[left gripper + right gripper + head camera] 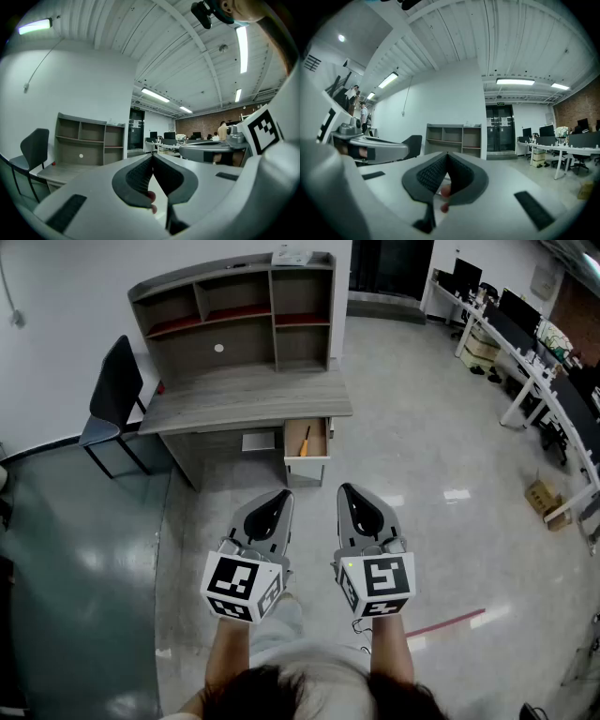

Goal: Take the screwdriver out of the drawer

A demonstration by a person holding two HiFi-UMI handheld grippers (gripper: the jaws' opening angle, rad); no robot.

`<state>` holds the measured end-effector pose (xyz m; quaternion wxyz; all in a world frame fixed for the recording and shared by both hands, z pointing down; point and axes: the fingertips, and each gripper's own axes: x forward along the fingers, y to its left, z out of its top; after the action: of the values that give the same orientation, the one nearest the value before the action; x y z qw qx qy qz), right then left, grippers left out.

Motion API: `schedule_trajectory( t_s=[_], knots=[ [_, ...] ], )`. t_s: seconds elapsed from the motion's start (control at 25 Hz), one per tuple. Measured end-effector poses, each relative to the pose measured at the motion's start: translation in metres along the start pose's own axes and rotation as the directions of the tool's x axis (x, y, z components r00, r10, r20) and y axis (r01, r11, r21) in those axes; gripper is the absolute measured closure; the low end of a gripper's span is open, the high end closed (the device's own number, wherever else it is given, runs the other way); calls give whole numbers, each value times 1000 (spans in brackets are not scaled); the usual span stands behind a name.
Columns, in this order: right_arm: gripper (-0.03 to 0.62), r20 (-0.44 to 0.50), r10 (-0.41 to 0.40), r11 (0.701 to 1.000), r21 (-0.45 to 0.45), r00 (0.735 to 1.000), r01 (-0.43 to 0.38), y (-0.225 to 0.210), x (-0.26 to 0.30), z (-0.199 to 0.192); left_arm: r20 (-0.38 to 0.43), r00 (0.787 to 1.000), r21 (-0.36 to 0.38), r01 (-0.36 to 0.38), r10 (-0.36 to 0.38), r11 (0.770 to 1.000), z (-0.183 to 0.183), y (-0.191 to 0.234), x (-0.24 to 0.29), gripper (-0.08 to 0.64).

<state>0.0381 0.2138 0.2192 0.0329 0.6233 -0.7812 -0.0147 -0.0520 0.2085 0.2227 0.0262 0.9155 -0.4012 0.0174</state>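
Showing fingers pressed together and empty, the left gripper (281,498) and right gripper (347,491) hang well short of the desk (244,395), where the screwdriver (305,441) lies untouched in the open drawer (307,465), so the whole task lies ahead.
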Motion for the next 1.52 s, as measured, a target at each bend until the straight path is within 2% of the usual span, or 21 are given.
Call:
schedule_trajectory(
  t_s=[0.52,0.88,1.16,1.36,1.52],
  knots=[
    [566,-13,19,999,43,1000,-19,12,80,-3,2,1000,-18,7,-7,1000,-2,75,28,543],
    [566,-42,-15,998,66,999,18,19,133,-9,1,1000,-28,7,-7,1000,-6,133,42,543],
    [566,-45,-32,998,56,998,34,16,149,-14,-6,1000,-50,17,-17,999,-13,148,48,543],
    [566,-62,-39,995,85,997,44,6,159,-28,-25,999,-63,18,-20,998,-26,153,59,543],
    [565,-87,-42,996,70,995,48,-9,181,-41,-36,999,-60,11,-13,998,-32,163,78,543]
  ],
)
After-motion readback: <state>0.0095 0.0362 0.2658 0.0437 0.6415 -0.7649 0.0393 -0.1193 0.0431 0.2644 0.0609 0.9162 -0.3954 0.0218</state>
